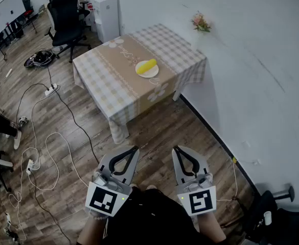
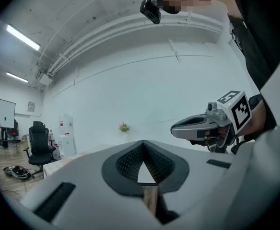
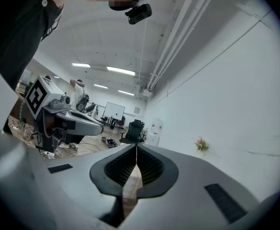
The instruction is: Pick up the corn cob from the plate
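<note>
The corn cob (image 1: 146,65) lies on a white plate (image 1: 151,74) near the middle of the desk (image 1: 100,80), which wears a checked tablecloth (image 1: 185,55) with a tan runner. It is well apart from both tools, across a stretch of wooden floor (image 1: 154,126). In the head view it sits at about 12 o'clock from the left hand-held gripper (image 1: 135,148) and nearer 11 o'clock from the right hand-held gripper (image 1: 176,148). The left one looks slightly better lined up with it, though neither is clearly closer. The cob's long axis runs roughly from 8 o'clock to 2 o'clock, so it lies slantwise to a straight approach, and the wrist would probably need turning to close across its width. Both tools are held low at the person's front, pointing ahead, each with its jaws closed together and nothing between them. The runner's pattern may include lettering, but it is too small to read. The only other clear print is the black-and-white square markers (image 1: 107,199) on the cubes, and no brand name is legible.
</note>
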{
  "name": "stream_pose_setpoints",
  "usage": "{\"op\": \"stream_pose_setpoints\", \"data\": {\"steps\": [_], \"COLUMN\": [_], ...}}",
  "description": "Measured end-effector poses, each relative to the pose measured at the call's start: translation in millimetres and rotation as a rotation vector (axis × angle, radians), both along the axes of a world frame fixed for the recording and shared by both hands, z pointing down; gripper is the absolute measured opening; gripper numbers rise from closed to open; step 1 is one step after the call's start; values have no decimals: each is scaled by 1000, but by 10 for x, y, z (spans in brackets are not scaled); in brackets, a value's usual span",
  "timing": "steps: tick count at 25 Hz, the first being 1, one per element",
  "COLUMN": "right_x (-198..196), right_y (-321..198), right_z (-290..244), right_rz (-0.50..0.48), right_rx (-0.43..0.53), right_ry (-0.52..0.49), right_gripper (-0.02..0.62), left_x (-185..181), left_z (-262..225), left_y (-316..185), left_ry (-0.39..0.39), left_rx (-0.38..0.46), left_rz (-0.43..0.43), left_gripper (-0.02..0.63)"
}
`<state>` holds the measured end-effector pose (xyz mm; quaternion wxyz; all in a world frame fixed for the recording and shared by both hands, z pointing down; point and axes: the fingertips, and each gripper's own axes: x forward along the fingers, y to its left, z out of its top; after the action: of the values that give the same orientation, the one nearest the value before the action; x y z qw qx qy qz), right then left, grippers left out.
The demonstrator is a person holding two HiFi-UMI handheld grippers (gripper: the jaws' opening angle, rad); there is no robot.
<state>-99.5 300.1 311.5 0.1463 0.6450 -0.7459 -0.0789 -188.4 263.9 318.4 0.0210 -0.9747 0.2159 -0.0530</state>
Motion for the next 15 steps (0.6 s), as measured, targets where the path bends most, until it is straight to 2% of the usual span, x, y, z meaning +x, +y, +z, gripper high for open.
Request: {"op": "stream_pose_setpoints", "data": {"steps": [8,15], "right_x": [43,141], "right_y": [11,60], "right_z": [-4,16], "right_rz": [-4,-6], "right_rx": [-2,-18], "right_ry": [3,-45], "right_gripper": [41,41], "left_x": [13,61], "left_z": [0,-4], "left_y": [13,79], "left_ry": [-3,-14], "left_rx": [6,13], "left_rz": [1,-12], "left_gripper": [12,12]}}
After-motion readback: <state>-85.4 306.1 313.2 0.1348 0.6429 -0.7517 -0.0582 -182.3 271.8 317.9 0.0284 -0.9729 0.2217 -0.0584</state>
